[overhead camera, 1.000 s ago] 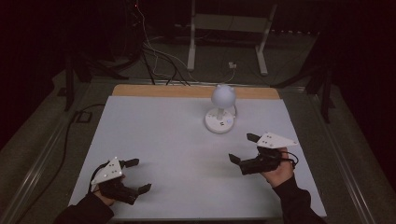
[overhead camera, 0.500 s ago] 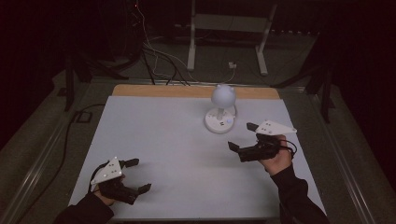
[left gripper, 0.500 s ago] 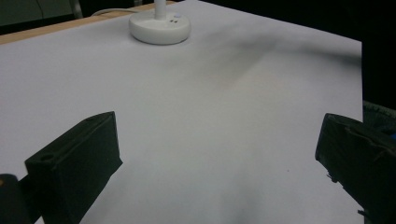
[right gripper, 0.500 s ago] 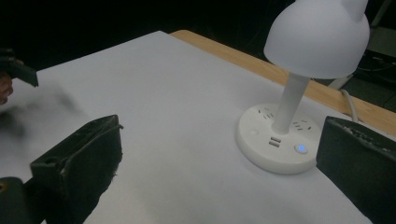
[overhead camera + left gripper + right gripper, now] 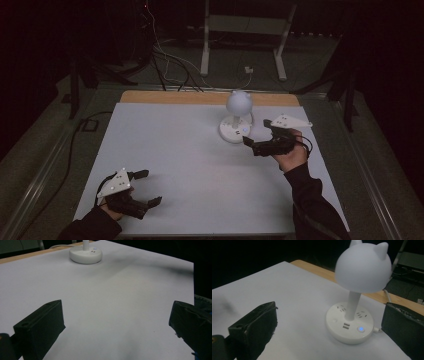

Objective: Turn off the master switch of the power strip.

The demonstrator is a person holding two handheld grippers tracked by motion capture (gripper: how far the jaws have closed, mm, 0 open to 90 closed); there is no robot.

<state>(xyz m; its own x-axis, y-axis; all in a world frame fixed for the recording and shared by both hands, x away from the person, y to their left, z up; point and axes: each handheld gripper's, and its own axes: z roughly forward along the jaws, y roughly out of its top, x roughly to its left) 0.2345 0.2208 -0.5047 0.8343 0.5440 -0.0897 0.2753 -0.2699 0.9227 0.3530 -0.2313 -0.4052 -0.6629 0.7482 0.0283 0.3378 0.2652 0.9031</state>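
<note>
The table (image 5: pixel 165 150) is carrying a lamp (image 5: pixel 237 117) at its far edge, stem standing upright. The right gripper (image 5: pixel 260 135), jaws spread and empty, is hanging just beside its base, lamp at ten o'clock; the left gripper (image 5: pixel 145 187), likewise released, is resting well apart.

White-topped table (image 5: pixel 175 150) — a small lamp (image 5: pixel 237 117) stands on it.

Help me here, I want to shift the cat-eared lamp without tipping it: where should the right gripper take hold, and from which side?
Probably the thin upright stem between the domed shade and the round base, low down. The shade looks too wide and smooth for the jaws, the base too broad. Bring the open right gripper in level from its own side, where it sits near the base.
</note>
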